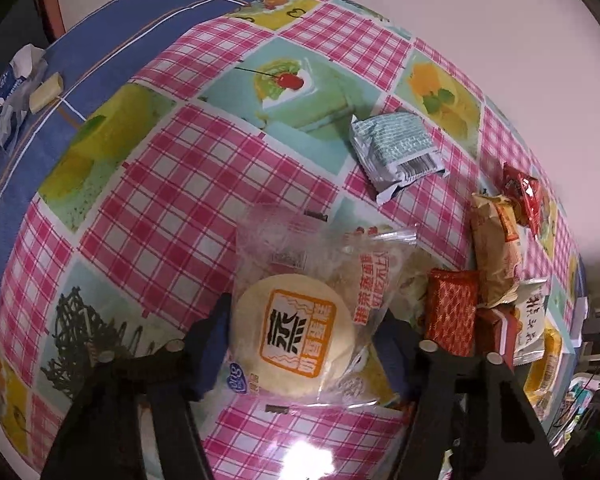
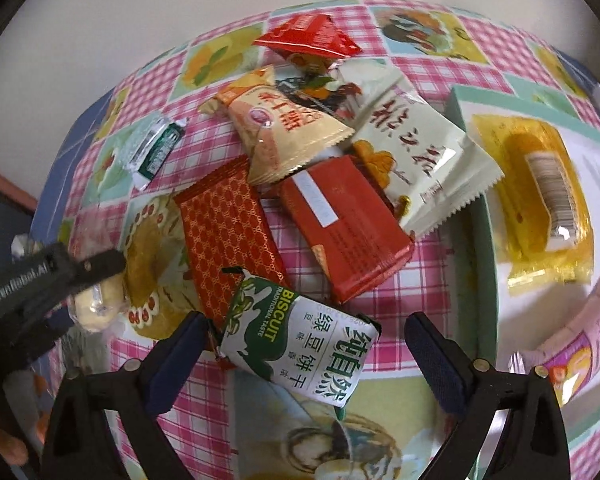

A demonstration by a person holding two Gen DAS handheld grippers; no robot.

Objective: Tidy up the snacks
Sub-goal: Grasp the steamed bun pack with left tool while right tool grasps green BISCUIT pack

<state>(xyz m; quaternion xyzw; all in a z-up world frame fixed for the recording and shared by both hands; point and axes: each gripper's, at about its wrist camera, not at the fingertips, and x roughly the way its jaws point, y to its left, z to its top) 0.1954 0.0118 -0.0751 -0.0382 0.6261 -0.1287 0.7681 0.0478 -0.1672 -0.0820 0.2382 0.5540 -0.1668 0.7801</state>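
Left gripper [image 1: 304,344] closed on the round bun packet [image 1: 296,336], low over the counter [image 1: 172,184]. Right gripper [image 2: 304,356] wide open, straddling the green biscuit packet [image 2: 300,344], long axis slanted between the pads, untouched.

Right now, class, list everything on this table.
tablecloth: one, pink checked, over table
bun: one, pale, in left gripper
biscuit pack: one, green-white, inside right gripper
red packets: three, red, piled beyond it
beige packet: one, beige, atop pile
cream packet: one, cream, against box
box: one, white, right of pile
yellow packet: one, yellow, inside box
grey packet: one, grey-green, alone on cloth
left gripper: one, black, shut on bun
right gripper: one, black, open
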